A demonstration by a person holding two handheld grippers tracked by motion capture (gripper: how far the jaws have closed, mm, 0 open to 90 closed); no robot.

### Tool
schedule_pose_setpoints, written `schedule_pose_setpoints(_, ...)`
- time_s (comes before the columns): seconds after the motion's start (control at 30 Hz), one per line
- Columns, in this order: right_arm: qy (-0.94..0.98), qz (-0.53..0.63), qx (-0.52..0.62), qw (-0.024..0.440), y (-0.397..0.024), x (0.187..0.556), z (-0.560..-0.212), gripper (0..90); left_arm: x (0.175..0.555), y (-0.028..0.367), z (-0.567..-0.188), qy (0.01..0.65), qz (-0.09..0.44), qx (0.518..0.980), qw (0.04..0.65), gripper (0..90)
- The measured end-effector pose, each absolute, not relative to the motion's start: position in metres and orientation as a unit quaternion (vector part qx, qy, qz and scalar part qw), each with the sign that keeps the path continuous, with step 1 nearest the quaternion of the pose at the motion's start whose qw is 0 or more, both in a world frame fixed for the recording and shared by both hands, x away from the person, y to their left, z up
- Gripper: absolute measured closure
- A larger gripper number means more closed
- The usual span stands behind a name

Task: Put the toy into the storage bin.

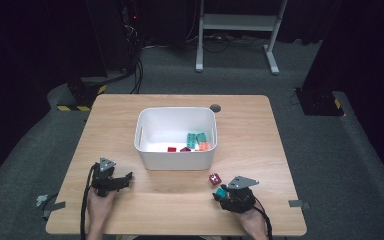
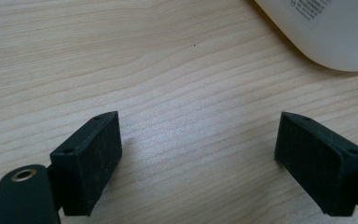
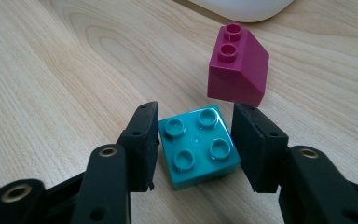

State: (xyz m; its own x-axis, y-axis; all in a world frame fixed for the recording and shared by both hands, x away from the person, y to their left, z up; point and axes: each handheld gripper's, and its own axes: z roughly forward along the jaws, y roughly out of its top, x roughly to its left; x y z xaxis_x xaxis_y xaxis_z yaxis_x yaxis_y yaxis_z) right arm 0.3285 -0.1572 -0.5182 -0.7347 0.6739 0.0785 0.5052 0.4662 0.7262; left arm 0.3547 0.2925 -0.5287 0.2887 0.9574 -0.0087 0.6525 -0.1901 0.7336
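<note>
- High view: wooden desk (image 1: 260,150) with a white bin (image 1: 176,159) at its middle; several bricks lie inside it, teal, orange, red and dark pink. Left gripper (image 1: 122,178) sits near-left of the bin, low over bare desk. Right gripper (image 1: 219,194) is near-right, with a teal brick (image 1: 221,192) at its tip. A magenta brick (image 1: 215,179) stands just beyond the teal one, between it and the bin.
- Left gripper view: jaws stand wide apart over bare wood, nothing between them. The bin's rounded corner (image 2: 335,37) shows far-right.
- Right gripper view: teal four-stud brick (image 3: 199,145) sits on the desk between the jaws. Left pad touches its side; the right pad is at its other side, contact there I cannot tell. Magenta sloped brick (image 3: 239,65) stands just behind, apart from the teal one; bin edge (image 3: 242,9) further back.
</note>
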Motion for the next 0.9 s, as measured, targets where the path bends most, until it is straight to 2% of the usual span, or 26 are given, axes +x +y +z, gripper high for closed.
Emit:
schedule_pose_setpoints(0.13,0.851,0.382,0.342,0.113,-0.157,0.328,-0.518,57.9,0.355,0.292,-0.529,0.548,0.236,0.735,0.324,14.6)
schedule_pose_setpoints(0.9,0.841,0.408,0.337,0.112,-0.164,0.330,-0.496,58.8,0.355,0.293,-0.529,0.548,0.236,0.735,0.323,14.6)
